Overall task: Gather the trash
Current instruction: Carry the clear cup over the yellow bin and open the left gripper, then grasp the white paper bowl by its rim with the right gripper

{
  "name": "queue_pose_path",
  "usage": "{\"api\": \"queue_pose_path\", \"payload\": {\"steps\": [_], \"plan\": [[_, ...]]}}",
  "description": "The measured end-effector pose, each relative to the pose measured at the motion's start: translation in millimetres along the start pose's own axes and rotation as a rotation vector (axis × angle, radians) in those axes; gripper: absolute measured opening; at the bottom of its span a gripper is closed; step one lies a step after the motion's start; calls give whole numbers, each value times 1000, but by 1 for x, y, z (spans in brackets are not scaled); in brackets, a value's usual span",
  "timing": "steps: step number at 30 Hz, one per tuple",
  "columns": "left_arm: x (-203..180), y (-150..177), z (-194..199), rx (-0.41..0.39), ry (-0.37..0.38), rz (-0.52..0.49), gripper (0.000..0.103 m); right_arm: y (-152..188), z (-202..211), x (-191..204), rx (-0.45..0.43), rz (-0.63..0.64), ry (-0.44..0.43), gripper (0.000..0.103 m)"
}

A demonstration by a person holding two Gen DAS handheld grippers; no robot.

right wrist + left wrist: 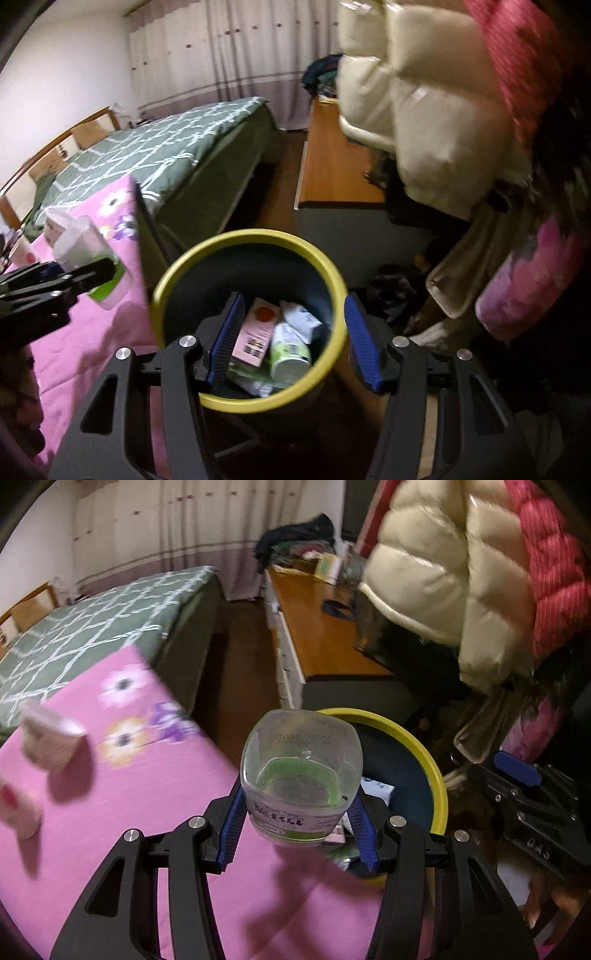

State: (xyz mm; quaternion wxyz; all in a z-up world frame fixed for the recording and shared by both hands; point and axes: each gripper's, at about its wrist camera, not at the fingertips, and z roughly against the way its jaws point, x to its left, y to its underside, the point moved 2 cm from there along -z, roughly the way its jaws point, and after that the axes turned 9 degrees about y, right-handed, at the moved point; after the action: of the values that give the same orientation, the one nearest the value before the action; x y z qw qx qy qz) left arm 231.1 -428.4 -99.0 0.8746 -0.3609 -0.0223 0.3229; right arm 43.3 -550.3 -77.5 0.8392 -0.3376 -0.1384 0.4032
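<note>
Stamped date, partly legible, on bottle base

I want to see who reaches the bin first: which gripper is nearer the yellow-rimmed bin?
Right. The right gripper hangs over the bin; the left gripper holds a bottle beside it.

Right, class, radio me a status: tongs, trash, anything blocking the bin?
Left tongs shut on clear plastic bottle, near bin rim. Right tongs open, empty, above yellow-rimmed bin. Bin mouth unobstructed, trash inside.

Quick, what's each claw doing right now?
Left gripper: shut on the clear plastic bottle.
Right gripper: open, holding nothing, above the bin.
</note>
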Motion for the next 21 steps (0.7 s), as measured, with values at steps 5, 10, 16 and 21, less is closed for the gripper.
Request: {"api": "queue_pose_path", "payload": {"steps": [5, 10, 16, 21], "plan": [[-20, -10, -42, 60, 15, -8, 52, 3, -6, -19, 14, -29, 17, 54], [-23, -9, -43, 33, -16, -14, 79, 5, -8, -26, 21, -41, 20, 54], [8, -1, 23, -85, -60, 16, 85, 5, -9, -9, 26, -20, -18, 55], [63, 28, 97, -217, -177, 102, 89, 1, -7, 23, 19, 21, -60, 55]]}}
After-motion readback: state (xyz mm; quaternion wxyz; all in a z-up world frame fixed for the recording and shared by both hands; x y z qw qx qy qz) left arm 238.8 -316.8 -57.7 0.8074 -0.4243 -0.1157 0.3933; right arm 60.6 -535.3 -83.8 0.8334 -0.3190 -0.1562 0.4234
